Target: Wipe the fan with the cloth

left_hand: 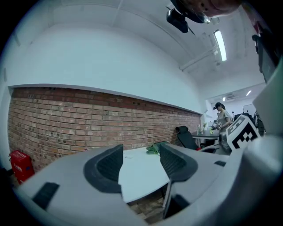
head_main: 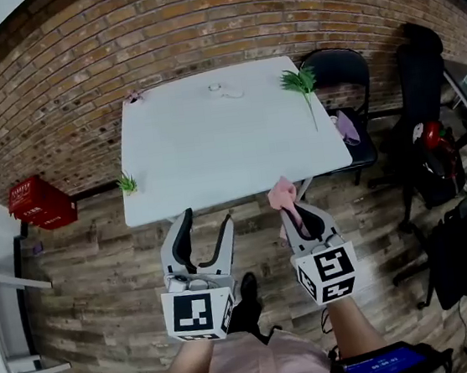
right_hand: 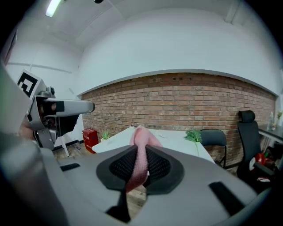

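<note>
Your right gripper [right_hand: 140, 153] is gripping the pink cloth [right_hand: 141, 137]. Its jaws are standing narrow with the fabric pinched between the pads. One end is sticking out past the tips, the other is hanging down toward you. Your left gripper [left_hand: 140, 148] is carrying nothing. Its jaws are standing well apart, and between them only the white table [head_main: 212, 146] is showing.

In the head view you are holding both grippers side by side over the wooden floor [head_main: 101, 274], just in front of the near edge of the table. The cloth end is reaching about as far as that edge. Neither gripper is touching the table or anything on it.

On the table a green sprig [head_main: 298, 80] is lying near the far right corner and a small plant [head_main: 128, 183] is sitting at the near left corner. A small pale ring-like thing [head_main: 226, 92] is lying near the far edge. I cannot tell what it is. Behind the table the brick wall [head_main: 197, 25] is running across. A red crate [head_main: 39, 203] is standing on the floor to the left and a black chair [head_main: 345, 66] to the right.

I am not finding the fan on the table. Something dark and round is showing partly at the lower left corner of the head view, but I cannot tell if this is the fan.

So, as I am judging it, the cloth is already in your grip. You are not wiping anything yet. Reaching the fan and wiping it are both remaining.
</note>
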Available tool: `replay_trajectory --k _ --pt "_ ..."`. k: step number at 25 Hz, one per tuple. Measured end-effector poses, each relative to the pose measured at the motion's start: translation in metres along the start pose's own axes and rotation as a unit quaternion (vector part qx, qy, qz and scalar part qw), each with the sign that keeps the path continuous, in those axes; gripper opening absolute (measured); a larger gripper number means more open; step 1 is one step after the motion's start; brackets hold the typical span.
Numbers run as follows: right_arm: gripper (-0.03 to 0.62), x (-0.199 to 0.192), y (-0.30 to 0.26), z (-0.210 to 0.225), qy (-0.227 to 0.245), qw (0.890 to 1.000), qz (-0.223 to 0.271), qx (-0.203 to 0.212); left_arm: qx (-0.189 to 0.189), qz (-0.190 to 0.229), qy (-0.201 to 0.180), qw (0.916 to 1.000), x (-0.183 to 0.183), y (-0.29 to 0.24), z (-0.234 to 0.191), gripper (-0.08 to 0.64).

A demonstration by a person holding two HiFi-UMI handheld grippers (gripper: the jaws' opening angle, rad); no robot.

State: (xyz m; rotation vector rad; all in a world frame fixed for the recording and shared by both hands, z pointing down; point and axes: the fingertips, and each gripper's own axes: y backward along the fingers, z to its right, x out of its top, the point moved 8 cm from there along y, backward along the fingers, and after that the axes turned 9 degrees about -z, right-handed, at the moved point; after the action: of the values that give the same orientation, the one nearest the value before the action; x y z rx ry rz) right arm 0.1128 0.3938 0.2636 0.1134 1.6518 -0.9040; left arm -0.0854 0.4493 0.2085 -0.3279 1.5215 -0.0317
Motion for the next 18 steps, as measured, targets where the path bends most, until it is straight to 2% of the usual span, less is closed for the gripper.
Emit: replay_trajectory --k 8,13,18 --pt "0.052 0.063 -0.072 0.016 0.012 1.0 0.017 -0.016 -0.007 0.019 0.002 0.9998 0.028 -0.07 -0.062 0.257" --pt "0.052 0.081 -0.088 0.033 0.013 0.999 0.018 -0.033 -0.023 0.027 0.001 0.9994 0.04 -0.1 -0.072 0.258" --pt "0.052 0.084 -0.098 0.051 0.006 0.999 0.015 -0.044 -0.037 0.01 0.004 0.9993 0.033 -0.127 -0.07 0.257"
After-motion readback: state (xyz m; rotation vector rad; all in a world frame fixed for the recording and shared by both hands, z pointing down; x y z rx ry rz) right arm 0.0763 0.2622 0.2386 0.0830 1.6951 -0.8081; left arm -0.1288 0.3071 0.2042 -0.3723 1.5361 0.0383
